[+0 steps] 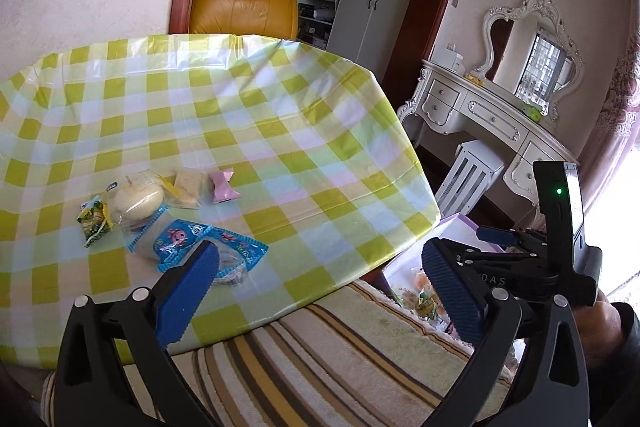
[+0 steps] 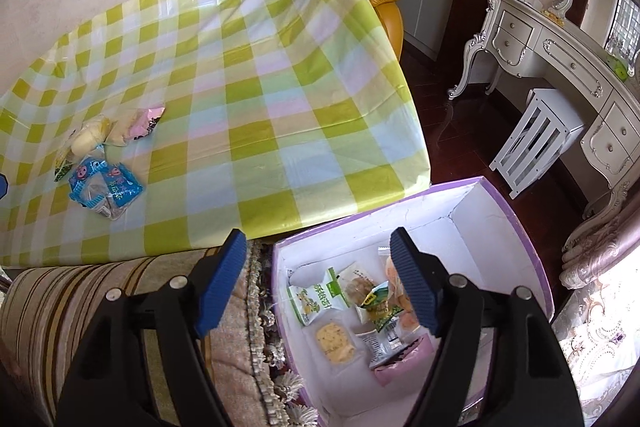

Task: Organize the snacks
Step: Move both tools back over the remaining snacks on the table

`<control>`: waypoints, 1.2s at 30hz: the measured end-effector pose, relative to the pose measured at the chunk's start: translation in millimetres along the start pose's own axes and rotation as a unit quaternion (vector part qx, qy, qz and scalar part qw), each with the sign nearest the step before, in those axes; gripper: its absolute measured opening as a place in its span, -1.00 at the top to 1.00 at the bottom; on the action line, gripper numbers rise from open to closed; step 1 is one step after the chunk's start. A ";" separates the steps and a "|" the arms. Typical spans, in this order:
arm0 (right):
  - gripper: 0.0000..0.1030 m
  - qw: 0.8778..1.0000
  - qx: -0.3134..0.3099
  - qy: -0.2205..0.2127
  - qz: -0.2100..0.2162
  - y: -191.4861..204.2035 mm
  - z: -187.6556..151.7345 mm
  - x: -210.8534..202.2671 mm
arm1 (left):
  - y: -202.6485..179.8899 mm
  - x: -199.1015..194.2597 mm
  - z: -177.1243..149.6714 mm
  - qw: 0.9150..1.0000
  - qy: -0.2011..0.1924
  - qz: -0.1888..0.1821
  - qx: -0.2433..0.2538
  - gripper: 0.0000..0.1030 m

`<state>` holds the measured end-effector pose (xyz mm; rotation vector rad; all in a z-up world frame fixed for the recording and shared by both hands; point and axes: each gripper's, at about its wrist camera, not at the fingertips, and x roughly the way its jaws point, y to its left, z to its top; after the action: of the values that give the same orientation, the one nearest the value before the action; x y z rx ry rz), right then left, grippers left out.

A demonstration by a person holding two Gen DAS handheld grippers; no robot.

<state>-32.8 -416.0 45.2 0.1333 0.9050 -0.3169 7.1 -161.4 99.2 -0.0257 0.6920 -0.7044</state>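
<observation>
Two piles tell us how far along we are: a cluster of wrapped snacks left on the checked tablecloth [image 1: 248,115], and another lot already lying in the purple box [image 2: 516,223] that sits below the table's near edge, beside the striped sofa cushion [image 2: 80,299].

On the cloth we count a blue cartoon packet [image 1: 188,241], a pale round bun in clear wrap [image 1: 138,197], a small green-and-yellow packet [image 1: 94,221], a beige biscuit pack [image 1: 188,187] and a pink sachet [image 1: 224,185], all huddled close together. We judge they are gathered so each can be picked without hunting.

Our left gripper [image 1: 320,283] hovers over the near table edge with its blue pads spread wide and nothing between them, the left pad just in front of the blue packet; we read that as lining up the next pick.

Our right gripper [image 2: 320,283] hangs above the box, likewise wide apart and empty, with the green packet [image 2: 320,297] and the yellow cracker [image 2: 334,343] lying below it. The box stands low and open-topped, so drops are easy.
</observation>
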 end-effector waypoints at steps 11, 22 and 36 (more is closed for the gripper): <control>-0.47 0.999 -0.028 -0.002 0.028 37.4 8.0 -1.9 | 41.7 -40.3 -12.6 0.998 -0.009 0.061 0.015 -0.91; -0.48 0.998 -0.052 -0.005 0.040 72.3 16.5 -3.9 | 81.9 -125.9 -24.9 0.991 -0.044 0.121 0.040 -0.91; -0.48 0.991 -0.120 0.001 0.052 157.8 38.5 -0.4 | 161.2 -225.5 -81.7 0.989 0.020 0.147 0.001 -0.91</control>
<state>47.2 -276.2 66.1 -0.0420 0.9284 -0.1094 -70.9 115.6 125.8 0.0913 0.7152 -0.4240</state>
